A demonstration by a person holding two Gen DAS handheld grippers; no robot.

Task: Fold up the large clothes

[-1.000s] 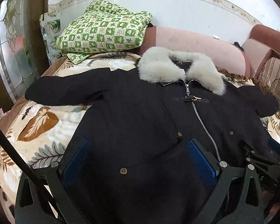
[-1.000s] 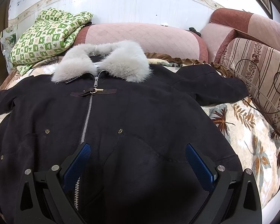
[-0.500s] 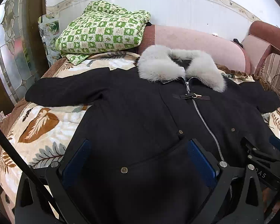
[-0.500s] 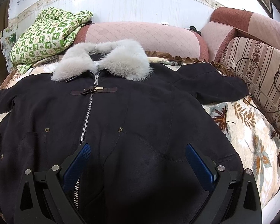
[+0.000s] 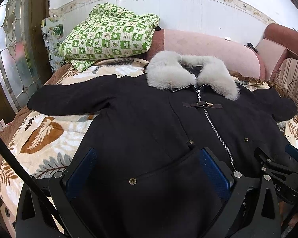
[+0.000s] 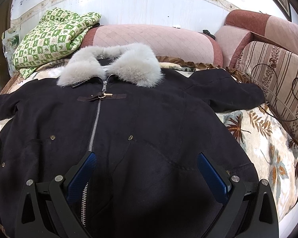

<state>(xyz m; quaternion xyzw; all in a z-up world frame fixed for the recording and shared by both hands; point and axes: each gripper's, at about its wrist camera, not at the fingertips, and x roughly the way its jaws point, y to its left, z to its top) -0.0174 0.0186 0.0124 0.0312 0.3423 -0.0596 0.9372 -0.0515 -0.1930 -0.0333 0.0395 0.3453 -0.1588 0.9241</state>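
Next to nothing different from a second ago: same flat spread of the black woollen coat with silver zip [image 5: 149,123], front up on the leaf-patterned cream bedcover [image 5: 43,130], fluffy grey fur collar [image 5: 190,73] at the far end toward the pink bolster [image 5: 208,47]. Only a slight drift of both views, no crease or lift in the cloth.

Left gripper [image 5: 147,152] poised over the near front panel by a brass stud, blue-padded tongs wide apart, nothing between them but the coat below. Right gripper [image 6: 147,156] likewise spread wide over the lower front just beside the zip, gripping nothing.

Both sleeves out sideways: one [image 5: 69,101] on the left side across the bedcover, the other [image 6: 228,91] toward the striped cushion [image 6: 278,79]. Zipped up, brown toggle strap [image 6: 102,97] fastened.

Probably means folding not yet begun: still a matter of choosing a first hold, likely a sleeve or a side edge, each well apart from the tongs now.

Writing: letters "AS" readable on the right gripper's body in the left view, the rest cut off. Small white tag [image 6: 106,67] inside the collar, print too small to read. Same for the zip pull.
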